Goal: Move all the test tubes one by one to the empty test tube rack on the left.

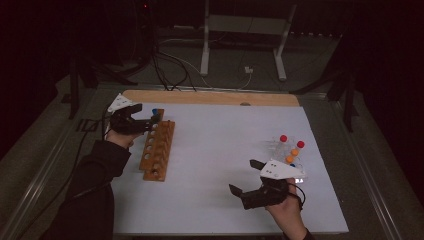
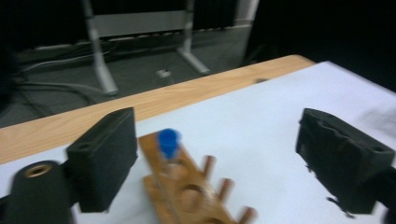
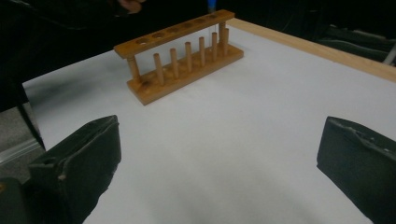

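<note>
1. The left tongs (image 1: 152,121) stood wide at the far end of the wooden rack (image 1: 158,150), and nothing was between the jaws. In the left gripper view the blue-capped tube (image 2: 168,144) stood upright in the end hole of the rack, apart from both jaws.
2. The right tongs (image 1: 243,176) were also wide and held nothing. They hovered over the bare white table (image 1: 220,150), just beside the loose tubes (image 1: 290,150) at the right side.
3. Judged from this, the step in hand was the release of one tube into the rack. The blue-capped tube was seated, and the left tongs were free of it.
4. The next move would probably be to fetch another tube from the group at the right. This calls for the jaws to close on a thin, clear body without pushing the neighbours, and then to keep the tube upright above an empty hole.
5. Count: one rack; one tube in it; six holes could be seen in the top bar in the right gripper view, though the far end was hard to read.
6. In the loose group I counted two red caps, two orange caps and perhaps one blue; the tubes themselves were too small and clear to count with certainty
</note>
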Motion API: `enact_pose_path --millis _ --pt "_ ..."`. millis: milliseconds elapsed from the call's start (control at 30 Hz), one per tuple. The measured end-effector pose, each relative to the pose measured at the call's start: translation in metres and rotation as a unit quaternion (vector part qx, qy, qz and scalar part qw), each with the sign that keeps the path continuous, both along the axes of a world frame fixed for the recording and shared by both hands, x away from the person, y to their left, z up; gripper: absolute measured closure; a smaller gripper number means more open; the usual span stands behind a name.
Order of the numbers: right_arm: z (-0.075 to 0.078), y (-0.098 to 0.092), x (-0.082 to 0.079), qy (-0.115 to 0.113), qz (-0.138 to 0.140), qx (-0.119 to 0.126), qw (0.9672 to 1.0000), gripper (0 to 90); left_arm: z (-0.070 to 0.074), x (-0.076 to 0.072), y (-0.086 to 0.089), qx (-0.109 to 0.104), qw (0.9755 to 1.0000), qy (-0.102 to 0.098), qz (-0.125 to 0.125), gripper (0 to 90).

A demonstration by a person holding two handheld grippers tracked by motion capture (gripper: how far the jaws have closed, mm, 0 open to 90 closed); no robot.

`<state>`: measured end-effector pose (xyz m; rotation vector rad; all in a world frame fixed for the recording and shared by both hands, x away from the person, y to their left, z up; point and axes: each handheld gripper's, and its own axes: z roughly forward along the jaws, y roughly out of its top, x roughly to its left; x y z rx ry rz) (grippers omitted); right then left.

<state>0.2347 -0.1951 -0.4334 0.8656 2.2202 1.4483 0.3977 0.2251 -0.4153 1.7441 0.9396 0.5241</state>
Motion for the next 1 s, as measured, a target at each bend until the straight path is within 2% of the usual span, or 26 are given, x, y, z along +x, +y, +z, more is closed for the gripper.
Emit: enact_pose_path --millis 100,200,233,300,433,533,667,767,1000 --pt "0.003 -0.004 0.001 -0.006 -0.006 -0.004 1.0000 0.0 0.004 -0.015 -0.002 -0.009 0.9993 0.005 -0.035 1.8" --pt "0.006 -0.010 0.002 -0.011 -0.004 0.000 0.9999 0.0 0.005 -0.032 -0.007 0.000 0.9985 0.004 -0.055 1.8" --pt "0.007 -0.011 0.001 -0.015 -0.008 0.001 0.9999 0.0 0.004 -0.037 -0.008 0.000 0.9976 0.005 -0.069 1.8" --pt "0.010 -0.015 0.001 -0.019 -0.018 -0.006 0.9996 0.0 0.003 -0.049 -0.012 0.013 0.9965 0.003 -0.083 0.7" --pt "0.015 -0.028 0.000 -0.026 -0.045 -0.006 0.9986 0.0 0.000 -0.073 -0.017 0.016 0.9941 0.002 -0.107 0.7" --pt "0.017 -0.038 -0.001 -0.041 -0.082 -0.018 0.9956 0.0 -0.003 -0.089 -0.020 0.014 0.9928 -0.001 -0.119 0.7" --pt "0.017 -0.051 -0.002 -0.042 -0.119 -0.020 0.9918 0.0 -0.007 -0.110 -0.023 0.012 0.9907 -0.006 -0.136 0.7" --pt "0.013 -0.061 -0.004 -0.040 -0.137 -0.021 0.9896 0.0 -0.010 -0.124 -0.024 0.002 0.9894 -0.009 -0.145 0.7" --pt "0.005 -0.082 -0.010 -0.031 -0.170 -0.029 0.9845 0.0 -0.022 -0.145 -0.029 0.013 0.9869 -0.011 -0.161 0.7"
